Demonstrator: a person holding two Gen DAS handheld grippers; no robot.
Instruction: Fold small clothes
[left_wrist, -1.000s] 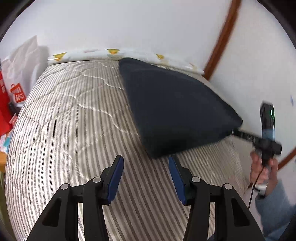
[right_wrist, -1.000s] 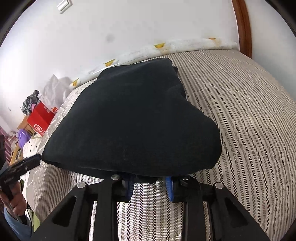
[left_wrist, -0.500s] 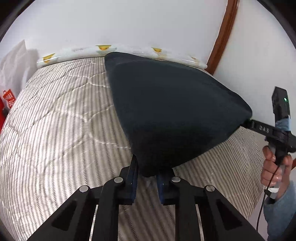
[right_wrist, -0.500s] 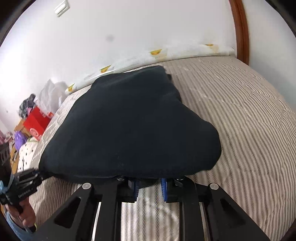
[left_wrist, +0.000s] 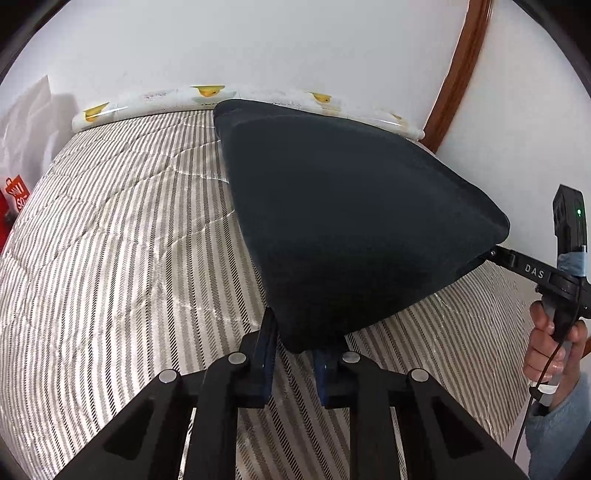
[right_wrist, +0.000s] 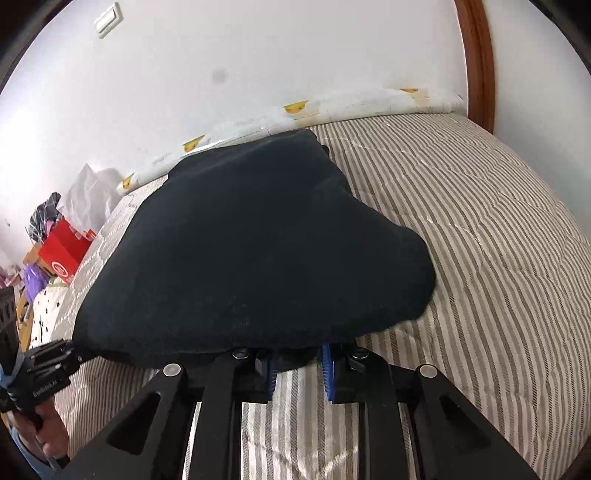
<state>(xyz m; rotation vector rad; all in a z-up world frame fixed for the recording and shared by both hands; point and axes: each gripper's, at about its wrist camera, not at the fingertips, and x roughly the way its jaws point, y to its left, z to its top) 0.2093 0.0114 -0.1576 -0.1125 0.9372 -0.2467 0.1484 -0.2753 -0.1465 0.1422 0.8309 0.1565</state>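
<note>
Step in hand: first fold. My left gripper (left_wrist: 295, 350) and right gripper (right_wrist: 299, 363) are each clamped on a near corner of the dark garment (left_wrist: 343, 221), which slopes from my jaws down to its far edge on the striped bed (left_wrist: 110, 258). Next, I judge: carry both corners together toward the far edge, keeping them level.

Both wrist views close, angled down over striped bed (left_wrist: 110, 240); share dark garment (right_wrist: 251, 251), opposite corners.
</note>
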